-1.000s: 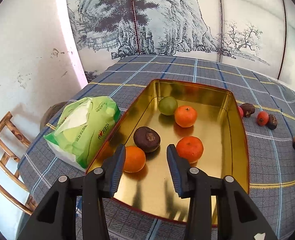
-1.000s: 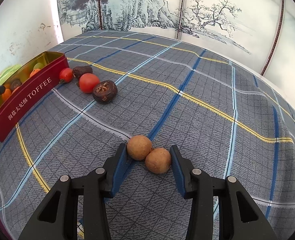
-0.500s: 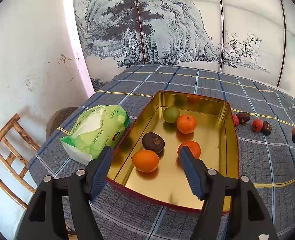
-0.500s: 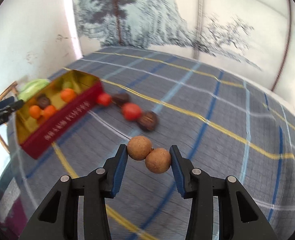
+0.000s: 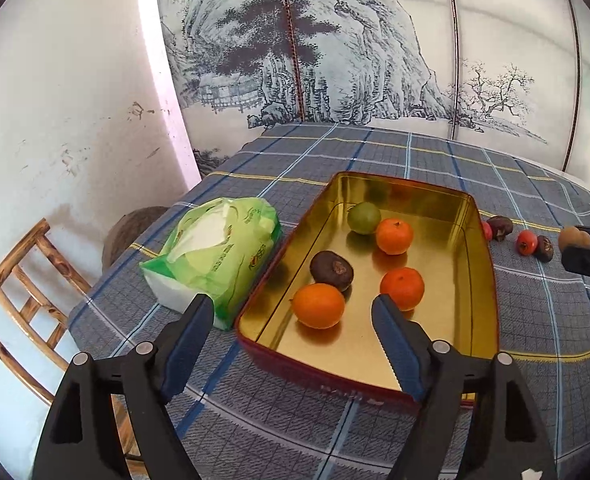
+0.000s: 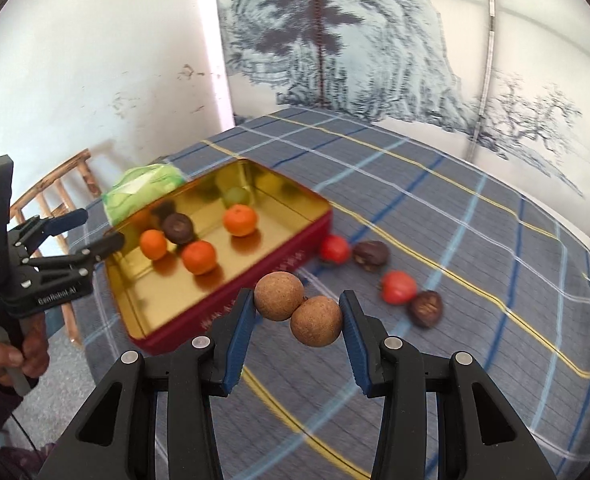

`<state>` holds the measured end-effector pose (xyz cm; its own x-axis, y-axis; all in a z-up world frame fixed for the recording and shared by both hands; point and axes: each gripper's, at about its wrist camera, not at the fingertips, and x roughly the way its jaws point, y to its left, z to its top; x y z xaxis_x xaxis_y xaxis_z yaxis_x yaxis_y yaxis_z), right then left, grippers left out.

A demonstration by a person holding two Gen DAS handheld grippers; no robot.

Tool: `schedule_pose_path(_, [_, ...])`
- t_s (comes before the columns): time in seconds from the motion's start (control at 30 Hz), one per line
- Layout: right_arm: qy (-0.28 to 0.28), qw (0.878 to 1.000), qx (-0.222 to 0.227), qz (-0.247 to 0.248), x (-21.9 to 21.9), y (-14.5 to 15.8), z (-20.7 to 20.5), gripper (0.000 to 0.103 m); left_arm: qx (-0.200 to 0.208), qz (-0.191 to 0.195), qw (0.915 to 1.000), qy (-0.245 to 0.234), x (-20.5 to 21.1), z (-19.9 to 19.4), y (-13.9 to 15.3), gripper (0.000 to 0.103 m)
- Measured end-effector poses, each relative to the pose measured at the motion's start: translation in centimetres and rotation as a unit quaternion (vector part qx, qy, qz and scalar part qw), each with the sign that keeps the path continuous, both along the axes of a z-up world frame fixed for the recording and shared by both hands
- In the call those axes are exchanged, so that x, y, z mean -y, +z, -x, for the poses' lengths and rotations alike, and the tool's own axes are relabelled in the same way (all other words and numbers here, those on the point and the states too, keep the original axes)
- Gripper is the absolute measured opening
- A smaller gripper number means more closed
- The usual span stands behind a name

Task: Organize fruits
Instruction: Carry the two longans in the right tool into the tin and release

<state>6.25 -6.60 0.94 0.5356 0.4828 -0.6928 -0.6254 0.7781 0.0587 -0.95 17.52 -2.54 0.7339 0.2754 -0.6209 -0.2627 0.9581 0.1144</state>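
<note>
The right gripper point(image 6: 297, 314) holds a pair of brown round fruits point(image 6: 298, 308) pinched side by side between its blue pads, lifted clear of the checked tablecloth point(image 6: 475, 240) and just right of the tin's near corner. The left gripper point(image 5: 293, 336) stands wide with nothing between its pads — its jaws have just been opening — and it hangs over the near end of the gold-lined tin point(image 5: 485, 280).

Inside the tin lie three orange fruits: one nearest point(image 5: 319, 306), one to its right point(image 5: 402, 288), one further back point(image 5: 394, 236). A dark brown fruit point(image 5: 331, 271) sits between them, and a green fruit point(image 5: 363, 218) lies toward the far end.

On the cloth right of the tin, in a loose row — two red fruits point(image 6: 335, 249) point(image 6: 399, 287) and two dark fruits point(image 6: 371, 255) point(image 6: 426, 307). A green tissue pack point(image 5: 215, 248) lies just left of the tin. A wooden chair point(image 5: 19, 280) stands beyond the table's left edge.
</note>
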Motion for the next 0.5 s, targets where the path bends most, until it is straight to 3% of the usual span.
schedule_pose_path(0.13, [0.019,1.0,-0.007,-0.001,-2.2,0.1,-0.2,0.044,0.004,-0.005,1.0,0.006,-0.4,0.5,0.3,0.088])
schedule_pose_path(0.5, [0.073,0.997,-0.02,0.016,-8.5,-0.3,-2.3,0.044,0.007,0.005,0.9998,0.016,-1.8,2.0,0.6,0.094])
